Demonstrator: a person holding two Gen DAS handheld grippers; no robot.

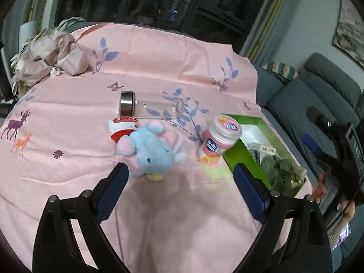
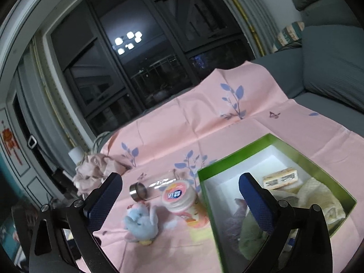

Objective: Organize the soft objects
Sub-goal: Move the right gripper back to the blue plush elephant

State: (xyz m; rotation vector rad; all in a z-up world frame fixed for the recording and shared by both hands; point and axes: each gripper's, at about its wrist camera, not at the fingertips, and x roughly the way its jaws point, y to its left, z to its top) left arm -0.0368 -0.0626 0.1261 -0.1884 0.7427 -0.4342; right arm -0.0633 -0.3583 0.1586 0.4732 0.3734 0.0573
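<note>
Left tool [image 1: 180, 170]: spread wide, holding nothing, above the pink cloth, with the blue plush elephant just ahead of its left finger.
Right tool [image 2: 179, 183]: spread wide, holding nothing; its right finger [image 2: 256, 202] hangs over the green box, its left finger over the cloth near the glass bottle's cap.
Blue plush elephant [image 1: 152, 151]: lies on the cloth near the middle, pale blue with pink ears and feet and a yellow patch at its near end; it touches the red-and-white item behind it.
Red-and-white item [image 1: 122, 127]: soft-looking, half hidden behind the elephant; its red print is too blurred to read.
Green box [image 1: 248, 153]: open, white inside, at the right edge of the cloth.
Box contents: grey-green soft things [image 1: 279, 170] at the near end, a cream knitted piece [image 2: 318, 195] on the right, and a small wrapped packet [image 2: 281, 177] further back; the packet's print is illegible.
Pink jar [image 1: 216, 141]: tilted, resting against the box's left wall; white lid and side carry a blue logo with white characters I cannot make out.
Glass bottle [image 1: 150, 105]: clear, on its side behind the elephant, steel cap [image 1: 127, 103] pointing left.
Pink cloth [image 1: 68, 125]: covers the surface, printed with blue leaf sprigs, a purple deer and an orange deer.
Crumpled fabric [image 1: 47, 56]: a mauve heap at the far left corner.
Grey sofa [image 1: 318, 95]: to the right, beyond the cloth.
</note>
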